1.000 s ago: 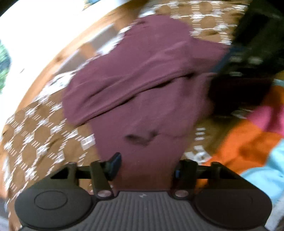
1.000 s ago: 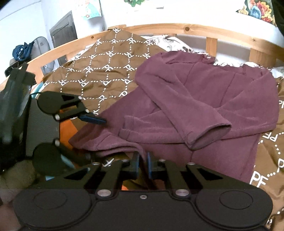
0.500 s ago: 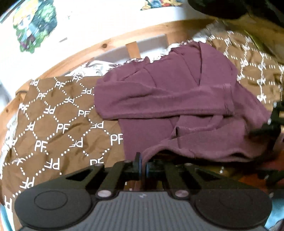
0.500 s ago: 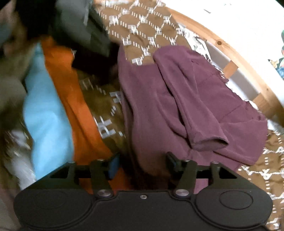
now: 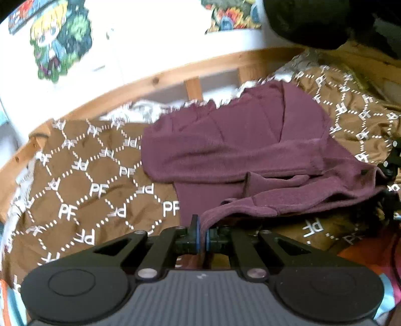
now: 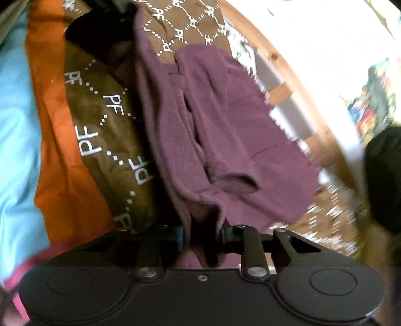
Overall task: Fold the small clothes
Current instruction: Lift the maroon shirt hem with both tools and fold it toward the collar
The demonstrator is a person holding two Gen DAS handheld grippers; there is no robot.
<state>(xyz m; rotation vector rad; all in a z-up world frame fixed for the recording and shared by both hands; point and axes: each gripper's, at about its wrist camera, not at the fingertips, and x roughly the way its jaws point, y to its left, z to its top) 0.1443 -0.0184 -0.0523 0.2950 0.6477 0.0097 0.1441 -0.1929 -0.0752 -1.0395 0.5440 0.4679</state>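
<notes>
Since half a second ago the right tongs (image 6: 201, 237), then spread beside the hem, have been brought onto the cloth, and the left-wrist view has been tipped slightly so that more wall is seen. 1 maroon sweater (image 5: 233, 148) is counted, lying in the centre of the frame on 1 brown PF-patterned bedspread (image 5: 82, 180), with both sleeves folded across its body. The left tongs (image 5: 202, 234) are pressed together on the near hem, which is lifted off the bedspread. The right tongs are seen with a thick bunch of hem between them; a gap is left, so the pinch is only partly closed. 1 wooden bed rail (image 5: 160, 80) is curved along the top, and 2 cartoon posters (image 5: 57, 45) are seen on the wall above. An orange and blue blanket (image 6: 57, 140) lies at the left of the right-wrist view. A dark, blurred shape (image 5: 320, 20) blocks the upper right corner.
</notes>
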